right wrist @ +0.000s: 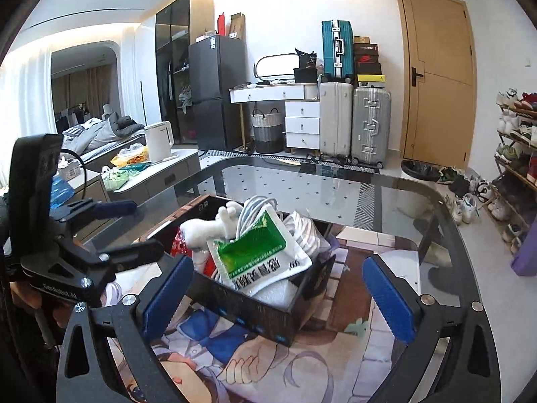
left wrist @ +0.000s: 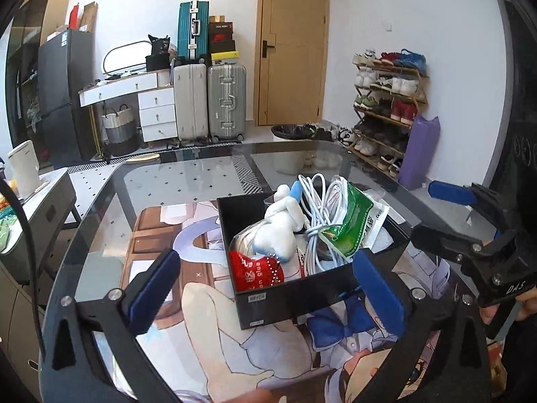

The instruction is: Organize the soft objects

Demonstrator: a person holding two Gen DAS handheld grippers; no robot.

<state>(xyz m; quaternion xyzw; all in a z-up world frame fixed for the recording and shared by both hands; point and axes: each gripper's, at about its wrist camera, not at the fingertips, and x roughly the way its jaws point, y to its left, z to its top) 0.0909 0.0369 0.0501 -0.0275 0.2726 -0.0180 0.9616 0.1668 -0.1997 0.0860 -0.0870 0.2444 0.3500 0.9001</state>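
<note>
A black open box [left wrist: 292,297] [right wrist: 255,315] stands on the glass table. In it lie a white plush toy [left wrist: 282,231] [right wrist: 204,226], a red pouch [left wrist: 256,270], a coiled white cable [left wrist: 322,208] [right wrist: 302,228] and a green-and-white packet [left wrist: 349,225] [right wrist: 265,262]. My left gripper [left wrist: 268,295] is open and empty, just in front of the box. My right gripper [right wrist: 275,299] is open and empty, its fingers astride the box's near corner. Each gripper shows in the other's view: the right gripper [left wrist: 470,215], the left gripper [right wrist: 131,228].
The glass table [left wrist: 188,181] carries an illustrated mat [left wrist: 214,329] under the box. A side cabinet with a white kettle [right wrist: 157,141] stands to the left. Suitcases [left wrist: 208,100], a wooden door, a bin and a shoe rack [left wrist: 386,107] line the far wall.
</note>
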